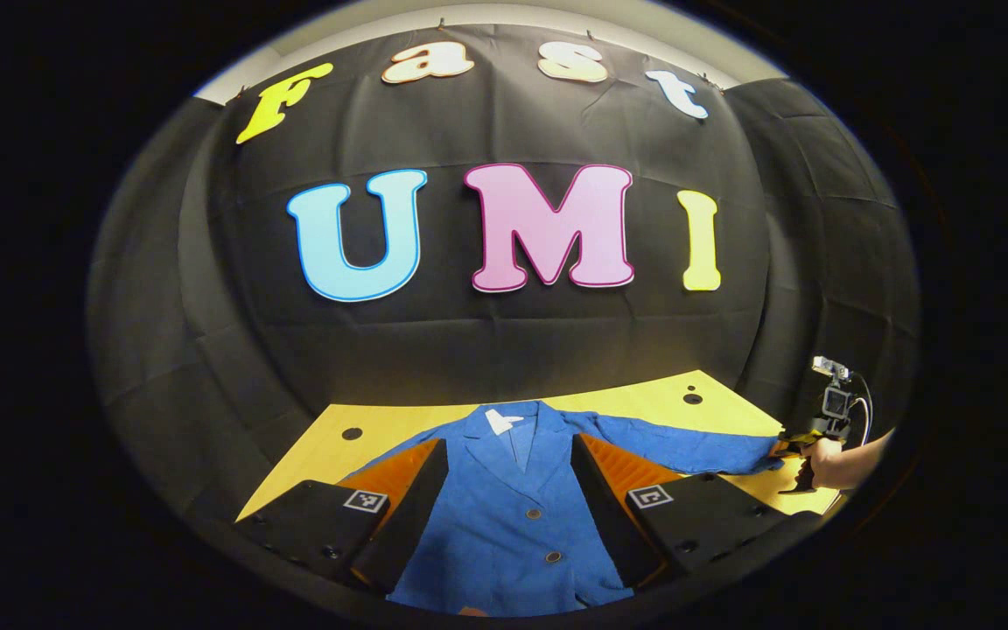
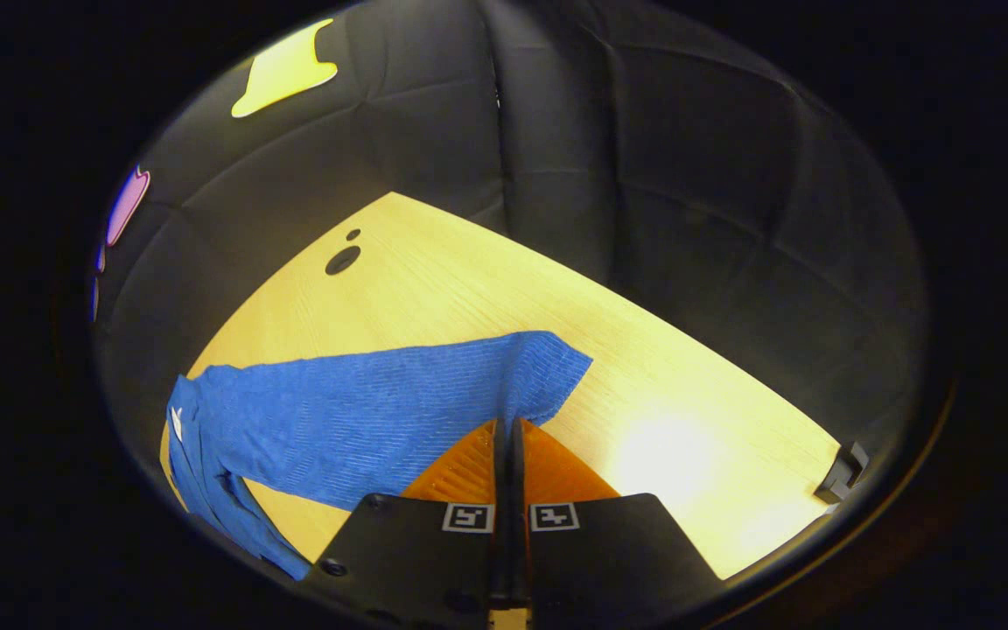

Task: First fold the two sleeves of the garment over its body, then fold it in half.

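A blue jacket (image 1: 504, 516) lies front up on the yellow table (image 1: 644, 398), collar toward the far wall, a white tag at its neck. My left gripper (image 1: 508, 444) hovers open above the jacket's chest, fingers spread wide on either side of the collar. One sleeve (image 1: 679, 446) stretches flat to the right. At its cuff sits my right gripper (image 1: 788, 448), held by a hand. In the right gripper view the sleeve (image 2: 364, 411) runs leftward from the cuff (image 2: 548, 367), and my right gripper (image 2: 508, 426) is shut on the cuff's near edge. The other sleeve is mostly hidden behind my left finger.
The table (image 2: 469, 262) has round dark holes near its far corners (image 1: 352, 433) (image 2: 342, 260). A small black clamp (image 2: 845, 472) sits at the table's edge. Black cloth walls close in the booth behind and beside the table.
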`<action>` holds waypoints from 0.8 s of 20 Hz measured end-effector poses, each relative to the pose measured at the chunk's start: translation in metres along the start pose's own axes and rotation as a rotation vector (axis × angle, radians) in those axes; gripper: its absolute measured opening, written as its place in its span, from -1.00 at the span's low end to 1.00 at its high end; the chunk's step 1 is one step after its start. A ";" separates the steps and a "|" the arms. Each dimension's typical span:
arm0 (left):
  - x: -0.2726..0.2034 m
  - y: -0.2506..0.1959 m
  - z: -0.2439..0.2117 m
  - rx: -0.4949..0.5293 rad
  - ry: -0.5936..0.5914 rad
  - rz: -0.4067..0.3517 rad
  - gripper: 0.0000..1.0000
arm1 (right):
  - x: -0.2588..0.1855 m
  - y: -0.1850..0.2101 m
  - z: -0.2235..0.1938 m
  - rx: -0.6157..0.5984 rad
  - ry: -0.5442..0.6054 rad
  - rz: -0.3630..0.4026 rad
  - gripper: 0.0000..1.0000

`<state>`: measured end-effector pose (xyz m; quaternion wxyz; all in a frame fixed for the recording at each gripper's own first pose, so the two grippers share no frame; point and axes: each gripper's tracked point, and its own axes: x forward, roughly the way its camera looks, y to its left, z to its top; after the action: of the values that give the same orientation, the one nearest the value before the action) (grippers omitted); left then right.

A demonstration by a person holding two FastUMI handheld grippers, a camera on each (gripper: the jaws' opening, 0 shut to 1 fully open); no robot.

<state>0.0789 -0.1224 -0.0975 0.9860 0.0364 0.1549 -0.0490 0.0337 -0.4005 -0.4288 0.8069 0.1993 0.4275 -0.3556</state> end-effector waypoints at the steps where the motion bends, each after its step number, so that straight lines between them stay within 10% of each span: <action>1: -0.002 0.007 0.001 -0.010 -0.003 0.008 0.63 | -0.011 0.008 0.006 -0.009 -0.033 0.013 -0.97; 16: -0.078 0.123 -0.039 -0.130 -0.032 0.164 0.64 | -0.135 0.289 -0.011 -0.272 -0.155 0.393 -0.98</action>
<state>0.0063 0.0095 -0.1035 0.9893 -0.0157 0.1387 0.0415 0.1912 -0.1458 -0.3177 0.9104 0.1402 0.3613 -0.1450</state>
